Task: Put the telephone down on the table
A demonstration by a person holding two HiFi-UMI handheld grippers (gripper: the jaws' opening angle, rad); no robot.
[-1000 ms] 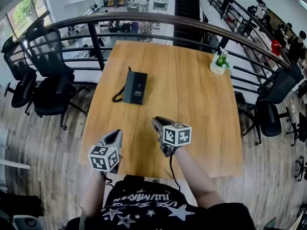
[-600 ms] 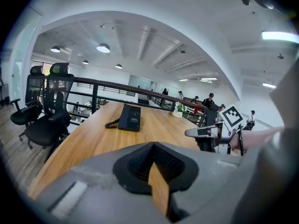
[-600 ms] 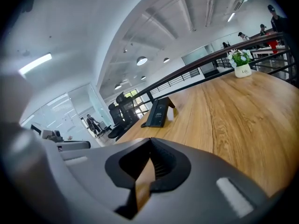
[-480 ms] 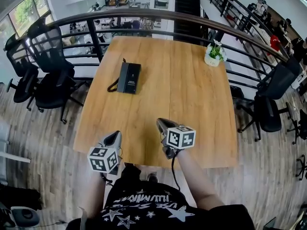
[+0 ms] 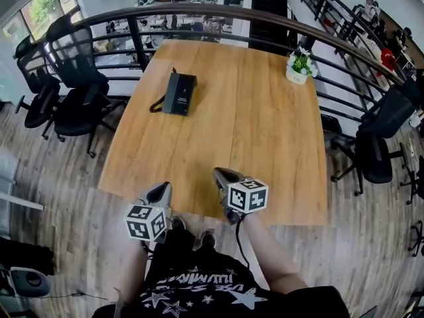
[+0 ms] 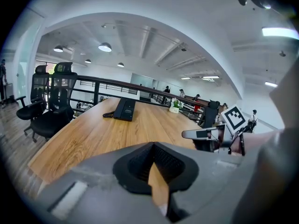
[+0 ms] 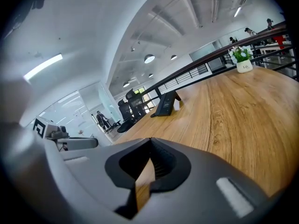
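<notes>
near field: left gripper (image 5: 159, 192) and right gripper (image 5: 222, 176) sit side by side at the near edge of the table (image 5: 258, 138). each has its jaws brought together with nothing between them. the person's feet show on the wooden floor just below.

middle field: bare wood, with no object between the grippers and the far half of the top.

far field: the telephone (image 5: 180, 93) lies flat on the table, close to the far left corner. its cord trails off its left side towards that edge, and it is well apart from both grippers. a potted plant (image 5: 299, 68) stands at the far right corner.

task status: judged complete or nearly so, since the telephone rests on the top and neither gripper touches it. nothing appears left but to stand clear.

clearance: the near side is open. office chairs (image 5: 73, 78) crowd the left edge and another stands off the right. a curved railing (image 5: 218, 20) closes the far side, so the free way out is back towards the person.
</notes>
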